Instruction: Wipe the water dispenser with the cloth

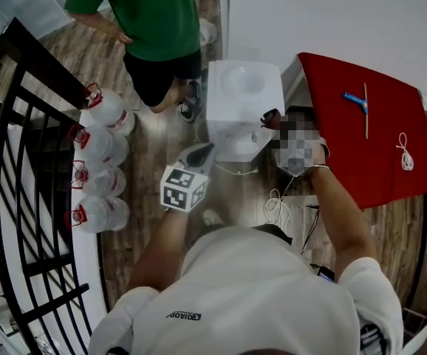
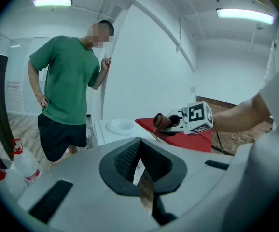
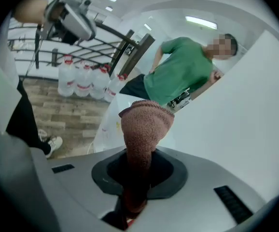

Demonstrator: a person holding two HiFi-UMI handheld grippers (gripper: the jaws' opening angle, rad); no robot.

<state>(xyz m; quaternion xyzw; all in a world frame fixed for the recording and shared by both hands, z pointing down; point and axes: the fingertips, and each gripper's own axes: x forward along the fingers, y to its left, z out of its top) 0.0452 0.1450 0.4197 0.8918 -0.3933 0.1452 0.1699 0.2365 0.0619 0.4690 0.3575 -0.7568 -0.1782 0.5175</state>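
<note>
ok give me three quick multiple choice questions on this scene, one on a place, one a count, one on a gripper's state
1. Where does the blue squeegee lie?
A on a chair
B on the red surface
C on a shelf
2. How many water jugs stand by the black railing in the head view?
A two
B four
C seven
3. The right gripper is:
A open, empty
B shut on the cloth
C shut on a bottle

Answers:
B, it rests on the red surface right of the water dispenser.
B, four red-capped jugs stand in a row.
B, its jaws clamp the pinkish cloth.
</note>
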